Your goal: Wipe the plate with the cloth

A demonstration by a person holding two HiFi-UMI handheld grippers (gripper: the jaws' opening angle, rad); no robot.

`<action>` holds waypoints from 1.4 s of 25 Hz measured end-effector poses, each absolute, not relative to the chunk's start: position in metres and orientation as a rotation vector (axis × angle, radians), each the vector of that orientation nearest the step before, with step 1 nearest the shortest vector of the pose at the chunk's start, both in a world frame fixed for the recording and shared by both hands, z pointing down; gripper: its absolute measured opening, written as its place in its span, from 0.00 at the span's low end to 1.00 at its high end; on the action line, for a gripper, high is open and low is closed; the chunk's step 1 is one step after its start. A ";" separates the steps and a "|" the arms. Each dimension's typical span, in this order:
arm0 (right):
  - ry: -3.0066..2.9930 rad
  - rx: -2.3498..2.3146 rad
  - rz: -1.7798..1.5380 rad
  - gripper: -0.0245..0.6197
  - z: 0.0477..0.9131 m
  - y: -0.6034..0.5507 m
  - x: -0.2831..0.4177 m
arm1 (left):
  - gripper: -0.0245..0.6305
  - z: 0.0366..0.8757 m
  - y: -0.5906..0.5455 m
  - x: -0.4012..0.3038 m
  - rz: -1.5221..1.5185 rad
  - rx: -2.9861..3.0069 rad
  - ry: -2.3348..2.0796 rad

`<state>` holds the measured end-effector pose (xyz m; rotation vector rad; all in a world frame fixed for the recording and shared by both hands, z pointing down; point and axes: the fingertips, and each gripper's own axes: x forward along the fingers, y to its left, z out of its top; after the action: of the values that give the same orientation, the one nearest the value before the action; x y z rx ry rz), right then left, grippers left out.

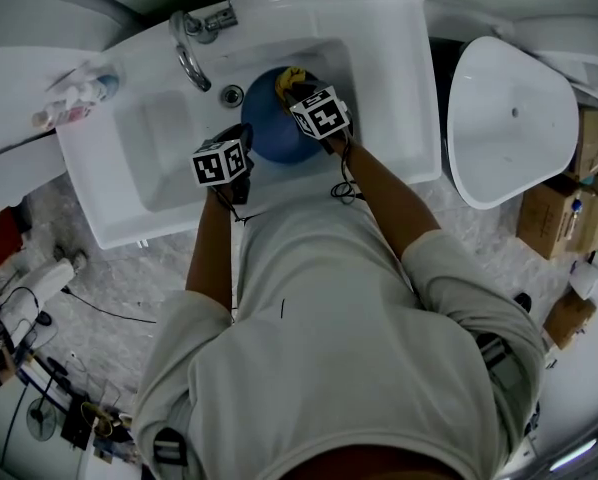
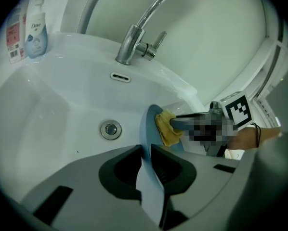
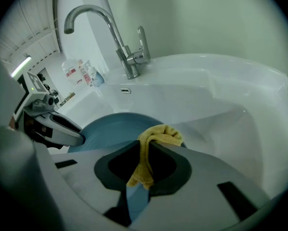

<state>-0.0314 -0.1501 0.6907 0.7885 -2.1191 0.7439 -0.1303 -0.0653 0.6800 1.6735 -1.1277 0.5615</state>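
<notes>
A round blue plate (image 1: 269, 133) is held inside the white sink (image 1: 154, 153), clamped at its rim by the left hand-held gripper (image 2: 145, 149). A crumpled yellow cloth (image 3: 159, 135), pinched in the right hand-held gripper (image 3: 145, 146), is laid against the plate's face.

The plate (image 1: 269, 133) is blue, the cloth (image 3: 158, 137) yellow, the sink (image 1: 159, 143) white, the tap (image 2: 128, 44) chrome.
</notes>
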 end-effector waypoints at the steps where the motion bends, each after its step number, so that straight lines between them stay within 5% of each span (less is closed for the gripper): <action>1: -2.124 0.787 0.746 0.12 0.690 -0.151 -0.034 | 0.15 0.679 -0.066 -0.130 0.565 1.680 -1.127; 35: -2.264 0.372 0.836 0.12 0.676 -0.082 -0.106 | 0.15 0.679 -0.060 -0.133 0.477 1.604 -1.139</action>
<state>-0.1057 -0.0818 0.6760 0.3721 -2.2644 0.8365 -0.1330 -0.0597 0.6792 1.6041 -1.1393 0.4773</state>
